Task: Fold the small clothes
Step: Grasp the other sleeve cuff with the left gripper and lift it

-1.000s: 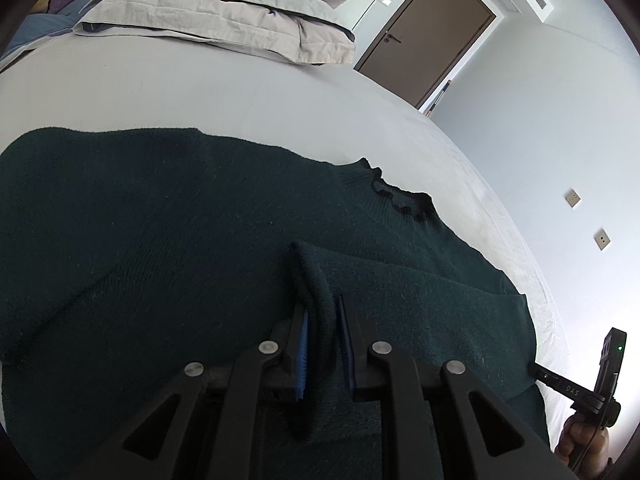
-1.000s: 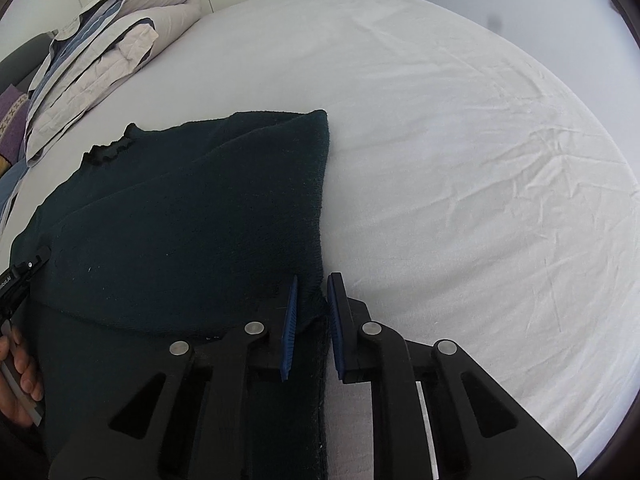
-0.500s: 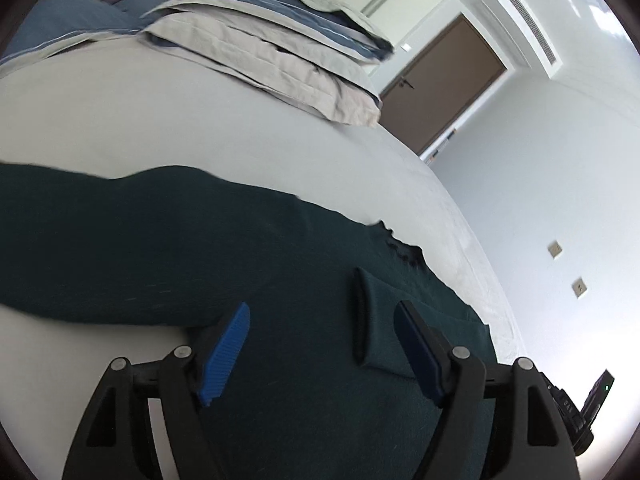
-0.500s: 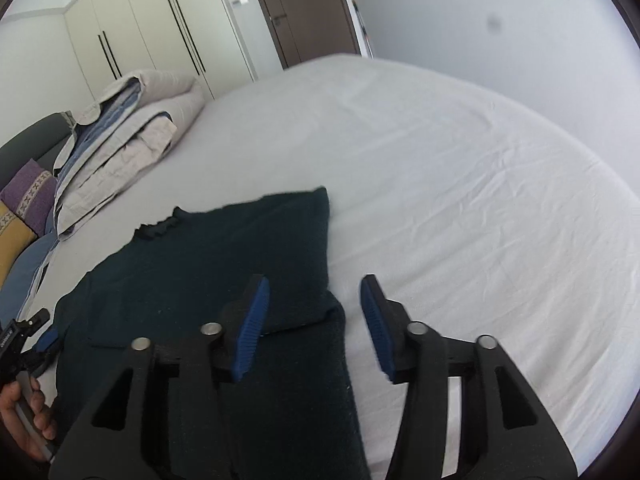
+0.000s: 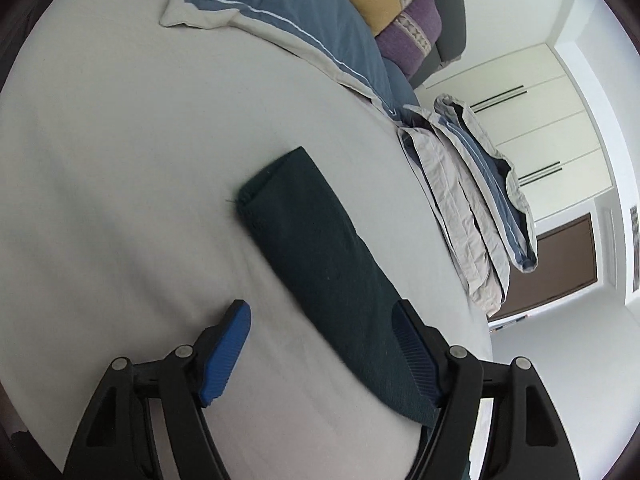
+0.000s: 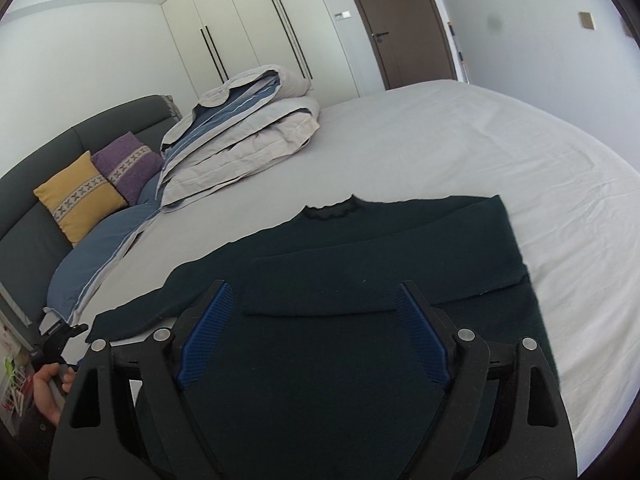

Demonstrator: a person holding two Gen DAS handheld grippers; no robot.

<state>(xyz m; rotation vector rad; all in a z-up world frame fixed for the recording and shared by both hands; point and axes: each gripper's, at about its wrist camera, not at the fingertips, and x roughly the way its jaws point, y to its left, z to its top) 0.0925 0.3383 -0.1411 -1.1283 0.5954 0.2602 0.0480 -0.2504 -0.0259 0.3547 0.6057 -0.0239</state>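
Observation:
A dark green sweater [image 6: 360, 304] lies flat on the white bed, collar away from me. Its right sleeve is folded across the chest; its left sleeve [image 5: 316, 256] stretches out straight on the sheet. My left gripper [image 5: 320, 332] is open and empty, hovering over the near part of that outstretched sleeve. My right gripper [image 6: 312, 316] is open and empty, above the sweater's lower body. The left gripper's tip [image 6: 60, 334] and the hand holding it show at the right wrist view's lower left.
A folded duvet [image 6: 248, 136] and blue pillow [image 6: 104, 248] lie at the bed's far left, with yellow and purple cushions [image 6: 80, 196] against the dark headboard. White sheet [image 6: 500, 140] spreads right of the sweater. Wardrobes and a brown door stand behind.
Both grippers let go of the folded sleeve, opened and pulled back. The left gripper swung left over the other, outstretched sleeve. The right gripper rose and drew back over the sweater's body.

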